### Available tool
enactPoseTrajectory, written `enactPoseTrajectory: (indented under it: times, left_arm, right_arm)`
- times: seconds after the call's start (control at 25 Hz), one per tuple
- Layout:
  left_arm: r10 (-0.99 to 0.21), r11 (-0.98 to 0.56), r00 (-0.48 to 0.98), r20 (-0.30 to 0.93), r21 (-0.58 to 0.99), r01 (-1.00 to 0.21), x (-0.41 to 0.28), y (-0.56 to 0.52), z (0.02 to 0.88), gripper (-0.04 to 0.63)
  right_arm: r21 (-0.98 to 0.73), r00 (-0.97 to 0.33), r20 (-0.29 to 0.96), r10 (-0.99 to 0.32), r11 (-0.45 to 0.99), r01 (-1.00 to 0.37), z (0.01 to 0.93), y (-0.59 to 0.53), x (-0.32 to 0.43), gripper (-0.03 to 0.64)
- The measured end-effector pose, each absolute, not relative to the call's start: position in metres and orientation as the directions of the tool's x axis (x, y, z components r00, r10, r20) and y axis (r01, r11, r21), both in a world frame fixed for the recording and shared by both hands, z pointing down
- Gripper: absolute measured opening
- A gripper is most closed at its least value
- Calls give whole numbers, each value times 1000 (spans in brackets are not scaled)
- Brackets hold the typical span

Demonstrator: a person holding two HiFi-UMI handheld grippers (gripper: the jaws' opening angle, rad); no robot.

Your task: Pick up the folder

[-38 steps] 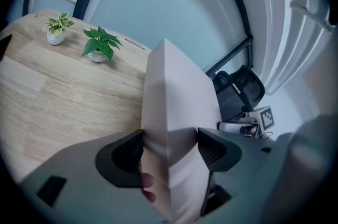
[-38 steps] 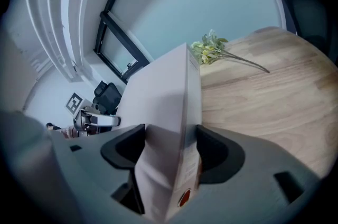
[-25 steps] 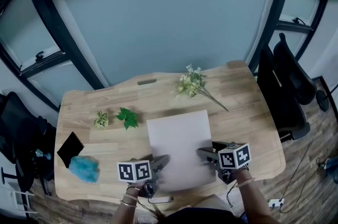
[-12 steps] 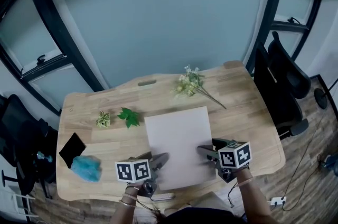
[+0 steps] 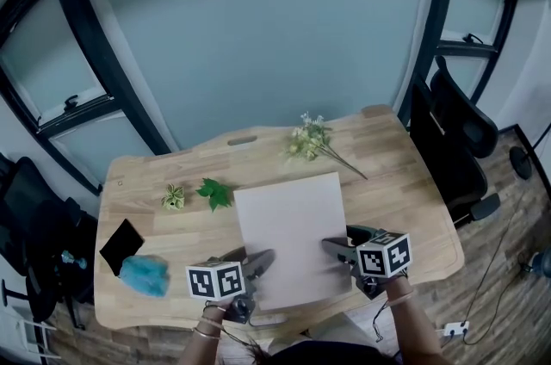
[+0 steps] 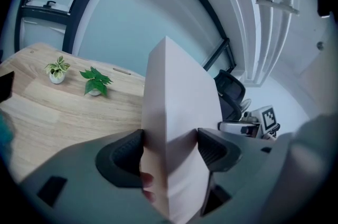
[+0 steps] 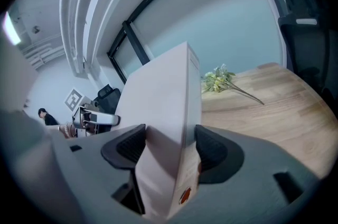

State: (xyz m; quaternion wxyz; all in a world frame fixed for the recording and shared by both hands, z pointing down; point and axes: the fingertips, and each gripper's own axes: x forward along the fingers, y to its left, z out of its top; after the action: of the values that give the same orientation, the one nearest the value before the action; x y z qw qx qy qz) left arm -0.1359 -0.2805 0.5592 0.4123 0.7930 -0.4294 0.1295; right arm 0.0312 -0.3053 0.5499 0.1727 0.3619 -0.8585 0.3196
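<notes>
we hold the white folder [image 5: 291, 227] over the table's [image 5: 413, 191] near middle, left gripper [image 5: 261, 262] and right gripper [image 5: 332, 248] each pinching a side edge; flower sprig [image 5: 310, 139] lies beyond its far edge.

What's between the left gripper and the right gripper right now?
The folder, as the head view shows: the left gripper is shut on its left edge and the right gripper on its right edge.
</notes>
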Motion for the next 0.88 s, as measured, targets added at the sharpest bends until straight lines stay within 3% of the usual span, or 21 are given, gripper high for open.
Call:
enactPoseTrajectory:
  times: [0.88]
  left_arm:
    - [-647, -382, 584, 490, 454, -805, -145, -256, 504, 311]
  right_arm:
    - [-319, -648, 462, -606, 568, -758, 502, -268, 28, 296]
